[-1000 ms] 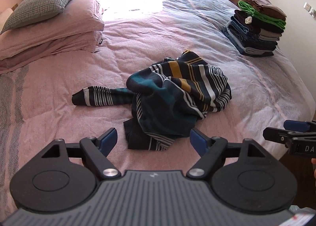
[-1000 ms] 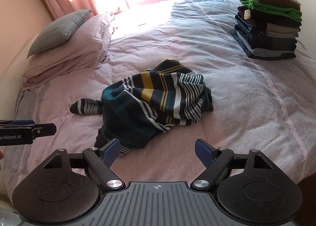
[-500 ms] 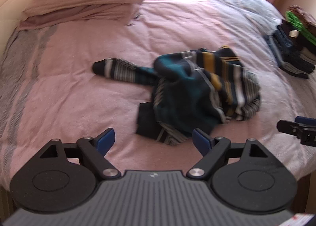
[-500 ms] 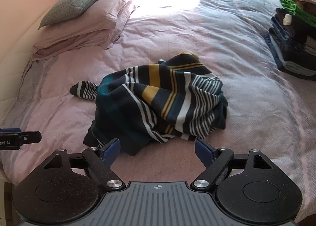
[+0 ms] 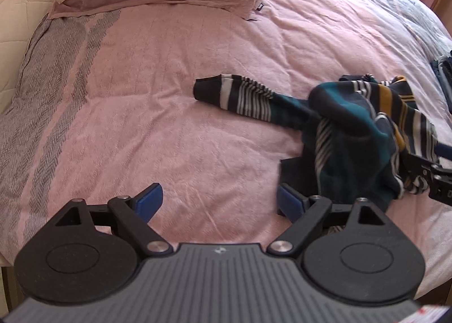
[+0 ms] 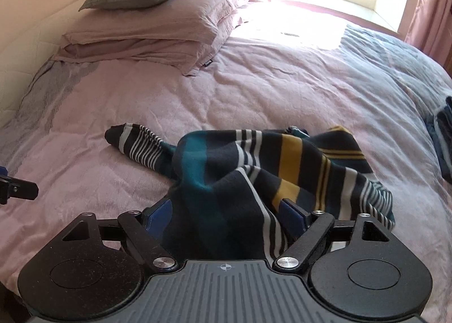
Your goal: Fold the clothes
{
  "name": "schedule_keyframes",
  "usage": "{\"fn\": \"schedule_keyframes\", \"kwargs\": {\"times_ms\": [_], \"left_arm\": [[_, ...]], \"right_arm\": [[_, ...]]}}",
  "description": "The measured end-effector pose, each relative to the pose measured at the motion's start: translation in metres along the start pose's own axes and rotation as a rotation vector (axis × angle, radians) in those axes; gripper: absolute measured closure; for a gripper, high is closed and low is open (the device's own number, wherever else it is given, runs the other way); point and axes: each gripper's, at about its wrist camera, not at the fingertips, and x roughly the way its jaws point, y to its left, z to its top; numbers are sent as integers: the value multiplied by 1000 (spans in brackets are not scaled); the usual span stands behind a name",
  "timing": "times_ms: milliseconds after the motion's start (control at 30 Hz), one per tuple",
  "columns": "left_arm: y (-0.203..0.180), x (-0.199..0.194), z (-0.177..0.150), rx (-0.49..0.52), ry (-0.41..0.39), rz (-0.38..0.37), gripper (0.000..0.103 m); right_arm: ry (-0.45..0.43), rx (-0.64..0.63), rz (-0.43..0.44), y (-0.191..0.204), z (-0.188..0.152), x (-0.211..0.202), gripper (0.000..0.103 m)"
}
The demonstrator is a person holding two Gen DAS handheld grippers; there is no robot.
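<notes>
One striped garment (image 6: 254,179), two pink pillows (image 6: 152,37).

Your striped sweater (image 6: 231,195) hides the bed (image 6: 254,91) between the right tool's fingers; the folded stack (image 6: 442,136) is cut off at the frame edge.

Two handheld grippers, built alike — the left gripper (image 5: 217,198) and the right gripper (image 6: 227,217) each carry blue pads (image 5: 148,199) on black linkage arms, silver pivot screws (image 6: 163,262), round black side discs and a ribbed grey body with a small crosshair mark (image 6: 225,267).
</notes>
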Motion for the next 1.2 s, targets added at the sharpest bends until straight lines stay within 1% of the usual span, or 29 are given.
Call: {"fn": "schedule_keyframes", "kwargs": {"times_ms": [100, 167, 200, 233, 267, 333, 400, 433, 533, 633, 700, 733, 767, 800, 833, 867, 900, 967, 1000, 1033, 1067, 1100, 1200], "left_arm": [[13, 15, 7, 9, 11, 8, 18], [20, 23, 11, 13, 21, 11, 18], [21, 27, 13, 17, 26, 11, 18], [23, 30, 15, 23, 31, 11, 18], [24, 34, 16, 32, 35, 10, 18], [21, 37, 18, 58, 42, 2, 18], [17, 38, 23, 89, 40, -20, 18], [14, 38, 24, 105, 37, -32, 18], [4, 37, 29, 163, 26, -69, 20], [-12, 37, 36, 227, 17, -107, 22], [-28, 34, 39, 277, 4, -132, 22], [-36, 33, 40, 301, -6, -149, 22], [-45, 31, 42, 325, -15, -168, 22], [-54, 30, 42, 348, -22, -188, 22], [-64, 28, 43, 369, -26, -205, 22], [-74, 28, 42, 391, -29, -219, 22], [-83, 27, 42, 408, -29, -230, 22], [-96, 26, 39, 433, -31, -251, 22], [-101, 26, 37, 442, -31, -258, 22], [-106, 27, 35, 452, -27, -258, 22], [-110, 30, 33, 461, -20, -254, 22], [-113, 33, 32, 467, -12, -248, 22], [-120, 39, 32, 465, -10, -244, 22]], "right_arm": [[-6, -53, -15, 15, 5, 34, 23], [0, -76, -18, 21, 1, 56, 24], [6, -82, -14, 22, -2, 63, 53], [37, -85, 2, 20, -7, 71, 95], [57, -58, -8, 17, -14, 70, 95], [12, 3, -1, 4, -30, 47, 96], [-13, 29, -68, -13, -52, 12, 97], [-26, 62, -105, -25, -62, -10, 97], [-22, 217, -249, -75, -98, -72, 98], [-46, 348, -464, -119, -128, -129, 98], [-85, 465, -616, -149, -143, -160, 98], [-103, 534, -668, -163, -152, -169, 97], [-86, 613, -711, -181, -162, -174, 97], [-3, 681, -729, -199, -172, -172, 92], [110, 750, -738, -214, -183, -165, 92], [185, 811, -760, -221, -192, -161, 92], [187, 844, -758, -221, -202, -164, 91], [147, 812, -712, -207, -199, -170, 80], [130, 772, -710, -196, -193, -169, 65], [99, 726, -707, -187, -184, -167, 57], [61, 669, -688, -175, -175, -163, 55], [39, 600, -649, -161, -165, -154, 52], [28, 358, -514, -131, -131, -116, 52]]}}
